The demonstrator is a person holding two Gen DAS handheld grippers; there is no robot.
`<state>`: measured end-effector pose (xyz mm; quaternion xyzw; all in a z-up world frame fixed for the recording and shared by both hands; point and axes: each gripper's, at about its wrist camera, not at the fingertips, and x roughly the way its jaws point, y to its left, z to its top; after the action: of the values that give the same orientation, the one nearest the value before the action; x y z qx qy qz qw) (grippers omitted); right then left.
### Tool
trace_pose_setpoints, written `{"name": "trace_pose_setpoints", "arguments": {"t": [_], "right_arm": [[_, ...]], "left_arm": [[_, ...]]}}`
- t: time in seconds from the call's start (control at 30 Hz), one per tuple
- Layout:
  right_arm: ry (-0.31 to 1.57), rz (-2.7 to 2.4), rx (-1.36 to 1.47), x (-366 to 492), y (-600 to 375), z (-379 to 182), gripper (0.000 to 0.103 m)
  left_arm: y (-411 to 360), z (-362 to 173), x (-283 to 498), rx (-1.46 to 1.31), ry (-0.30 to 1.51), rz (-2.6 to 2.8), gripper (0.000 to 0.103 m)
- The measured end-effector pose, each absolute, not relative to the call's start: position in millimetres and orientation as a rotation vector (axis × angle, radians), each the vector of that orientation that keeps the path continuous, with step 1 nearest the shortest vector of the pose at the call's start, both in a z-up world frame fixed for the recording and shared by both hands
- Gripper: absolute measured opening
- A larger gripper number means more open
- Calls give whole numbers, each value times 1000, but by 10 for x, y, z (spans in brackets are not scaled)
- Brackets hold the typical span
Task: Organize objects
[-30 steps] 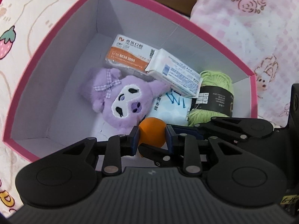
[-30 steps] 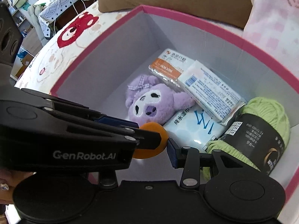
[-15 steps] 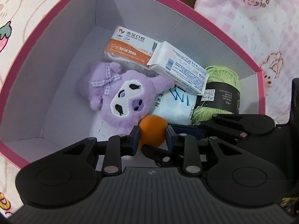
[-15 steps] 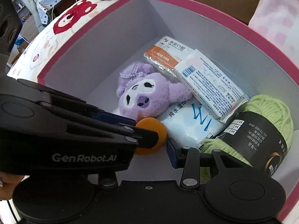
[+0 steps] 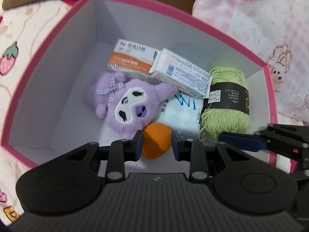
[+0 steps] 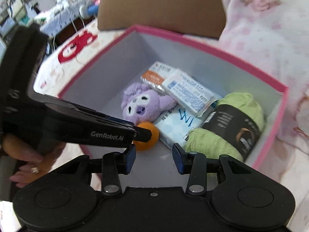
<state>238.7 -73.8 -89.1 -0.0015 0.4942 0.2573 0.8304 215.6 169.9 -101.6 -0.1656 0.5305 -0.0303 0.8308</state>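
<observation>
Pink-printed bedding (image 5: 29, 44) surrounds a pink-rimmed box (image 5: 135, 2), and the orange ball (image 5: 156, 140) sits on the box floor at the near edge, touching the purple plush (image 5: 129, 106) at its 11 o'clock and lying just beside the blue wipes pack (image 5: 183, 114) at its 2 o'clock. The left gripper (image 5: 156, 145) straddles the ball with its jaws spread; a sliver of gap shows at each pad, so the ball looks released rather than pinched. To finish this placement well, I would judge that the left gripper should back straight out toward 6 o'clock and upward, keeping the pads off the ball so it does not roll, and clear the near wall before turning. The right gripper (image 6: 154, 157) hovers with its fingers parted and nothing between them, above the near floor, with the green yarn (image 6: 227, 123) at its 2 o'clock.

Compared with half a second ago, the left jaws, then tight on the ball, have spread. The right gripper has pulled back and risen, so the box looks smaller in its view, and its fingertip (image 5: 241, 141), which lay close behind the left one, now lies farther off at 3 o'clock. Packets, plush and yarn lie as they did.
</observation>
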Motion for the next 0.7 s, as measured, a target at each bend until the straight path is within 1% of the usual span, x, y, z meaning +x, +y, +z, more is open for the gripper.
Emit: {"name": "trace_pose_setpoints", "arguments": {"t": [0.17,0.3,0.5,0.7], "right_arm": [[995,502,-36,2180,-804,-815,46],[959,496,-22,2011,-895,-648,46],[892,474,-40,1739,-1010,-390,47],[854,439,-11,1470,-1168,-156,49]], "left_arm": [[1687,-926,2146,-372,1097,-100,30],[1660,-850,2083,-367,1081,-116,30],[1521,-546,1842,-248,1069,-140,30],[1445,-199,1579,-280,1027,-177,30]]}}
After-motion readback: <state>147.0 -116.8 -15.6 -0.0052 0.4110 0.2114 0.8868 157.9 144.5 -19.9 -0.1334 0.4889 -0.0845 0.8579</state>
